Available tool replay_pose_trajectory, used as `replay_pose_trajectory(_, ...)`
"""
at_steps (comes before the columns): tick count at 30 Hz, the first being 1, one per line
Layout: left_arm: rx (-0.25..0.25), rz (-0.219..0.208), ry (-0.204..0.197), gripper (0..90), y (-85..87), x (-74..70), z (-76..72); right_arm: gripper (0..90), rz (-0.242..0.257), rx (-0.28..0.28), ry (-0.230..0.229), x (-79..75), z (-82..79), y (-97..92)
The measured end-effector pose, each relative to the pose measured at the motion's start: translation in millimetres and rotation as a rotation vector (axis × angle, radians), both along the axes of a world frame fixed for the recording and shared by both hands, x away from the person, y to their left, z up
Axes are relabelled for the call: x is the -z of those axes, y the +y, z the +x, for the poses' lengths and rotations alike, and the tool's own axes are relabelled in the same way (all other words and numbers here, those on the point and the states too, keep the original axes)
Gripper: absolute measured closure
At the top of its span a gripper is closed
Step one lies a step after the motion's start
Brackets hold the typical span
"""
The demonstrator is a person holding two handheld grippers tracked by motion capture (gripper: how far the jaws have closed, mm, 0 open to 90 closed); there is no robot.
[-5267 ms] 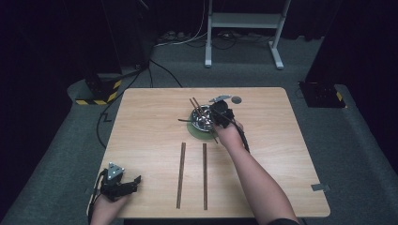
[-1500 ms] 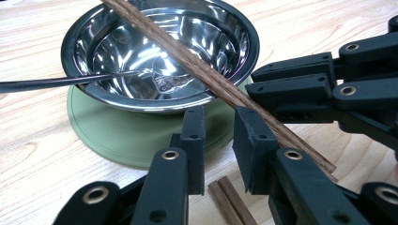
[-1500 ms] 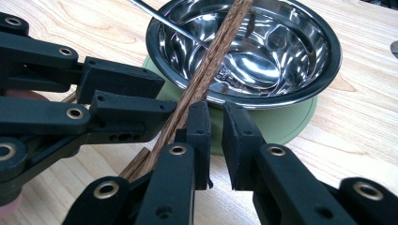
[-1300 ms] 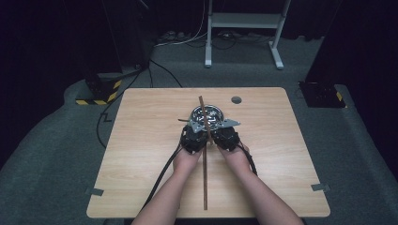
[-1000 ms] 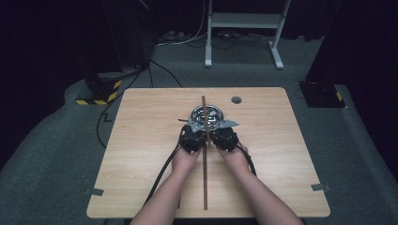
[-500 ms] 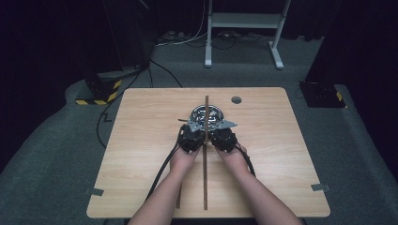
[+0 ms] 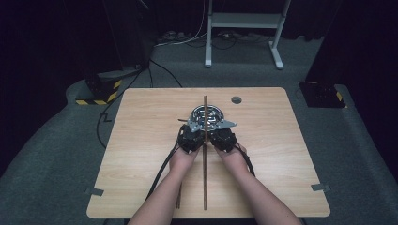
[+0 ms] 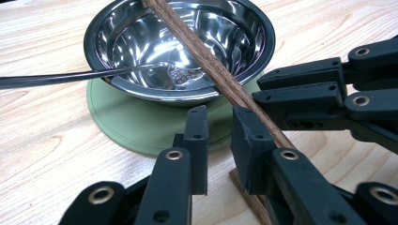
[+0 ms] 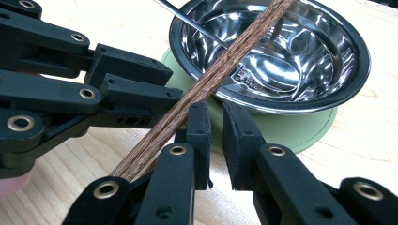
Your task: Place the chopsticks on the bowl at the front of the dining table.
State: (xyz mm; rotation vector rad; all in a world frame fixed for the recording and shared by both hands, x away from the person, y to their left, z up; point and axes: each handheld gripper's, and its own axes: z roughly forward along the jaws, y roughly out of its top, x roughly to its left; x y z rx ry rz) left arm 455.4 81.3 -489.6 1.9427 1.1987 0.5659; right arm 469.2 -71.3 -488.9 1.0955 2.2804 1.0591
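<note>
A steel bowl stands on a round green mat at the middle of the wooden table. A dark-handled utensil lies in the bowl, its handle pointing left. My left gripper and right gripper sit side by side just short of the bowl. A long brown stick runs between the two grippers and on over the bowl. It lies outside each gripper's own jaws. The left gripper and the right gripper are shut to a narrow slit, holding nothing. A second stick lies partly under my left forearm.
A small round hole sits in the tabletop beyond the bowl on the right. Cables trail from both grippers toward the near edge. Behind the table stand a white frame and, at the left on the floor, a box with yellow-black tape.
Earlier, both sticks lay on the table and the left gripper was at the near left corner. In the last second the stick's far end swung slightly right; the hands stayed put.
</note>
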Motion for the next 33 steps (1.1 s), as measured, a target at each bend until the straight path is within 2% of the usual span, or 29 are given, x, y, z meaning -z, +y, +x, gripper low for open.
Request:
replay_pose_trajectory(12,-0.001,0.002,0.002,75.9,1.4,0.8,1.3,80.1,0.000,0.004,-0.002,1.2,0.8,0.6)
replay_pose_trajectory(20,-0.014,0.008,0.002,74.7,10.2,2.5,-4.0,74.1,-0.005,0.013,-0.012,-2.0,-3.7,-6.2)
replay_pose_trajectory(23,-0.016,0.011,-0.009,74.6,17.0,1.2,-11.9,71.9,0.000,0.023,-0.015,-2.9,-9.8,-13.4)
replay_pose_trajectory(28,0.006,0.025,-0.043,73.7,22.7,-0.9,-31.2,69.5,0.001,0.033,-0.045,-1.4,-30.3,-32.4)
replay_pose_trajectory(33,0.041,0.056,-0.051,70.5,20.3,2.2,-47.9,67.6,-0.010,0.058,-0.033,6.7,-50.4,-47.2)
